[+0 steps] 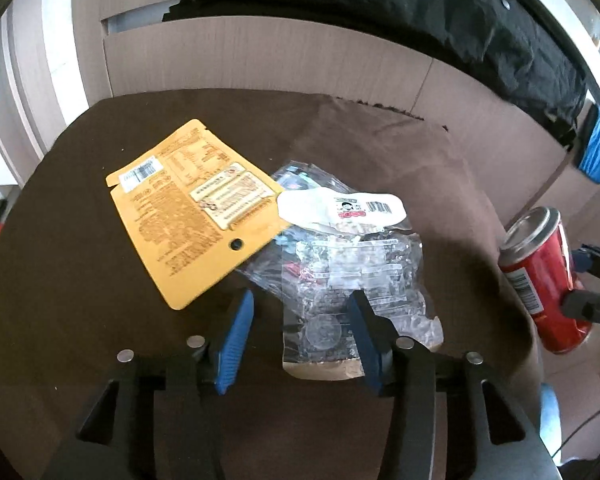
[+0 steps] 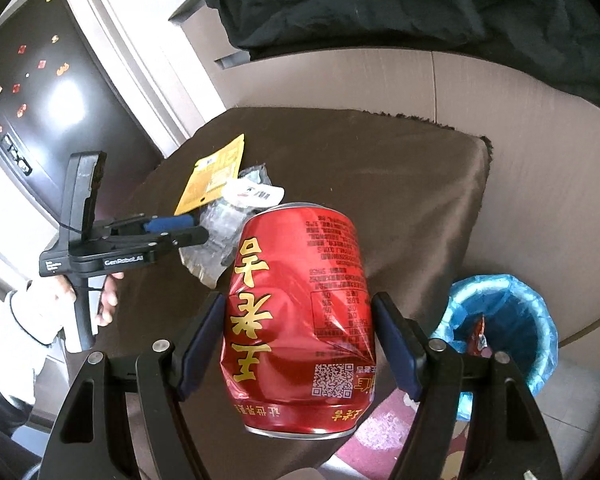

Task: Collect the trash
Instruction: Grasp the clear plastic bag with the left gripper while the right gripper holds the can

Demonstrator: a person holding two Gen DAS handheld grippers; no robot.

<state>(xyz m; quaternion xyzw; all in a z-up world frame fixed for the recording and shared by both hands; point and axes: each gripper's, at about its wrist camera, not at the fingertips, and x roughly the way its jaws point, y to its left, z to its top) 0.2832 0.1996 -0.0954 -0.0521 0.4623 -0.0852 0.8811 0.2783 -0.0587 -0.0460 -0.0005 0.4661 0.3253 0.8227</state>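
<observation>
1. Blue-lined trash bin [image 2: 508, 328], beside the cloth-covered table's [image 2: 400, 184] right edge, holds a small red wrapper [image 2: 478, 338].
2. Right gripper [image 2: 298, 344] pinches a dented red can [image 2: 300, 320].
3. Left gripper [image 1: 300, 328] jaws are spread over a clear plastic bag [image 1: 352, 280] beside a yellow pouch [image 1: 192, 208].

The can [image 2: 300, 320] was coloured red, with gold signs and small dark print. The flat packet [image 1: 192, 208] was coloured yellow-orange, with brown print and a striped white label. The crinkly bag [image 1: 352, 272] was see-through, with a white top. The table cloth [image 1: 80, 280] was coloured dark brown. The bin liner [image 2: 508, 320] was coloured bright blue. Blue pads [image 1: 236, 328] were seen on black grippers.
</observation>
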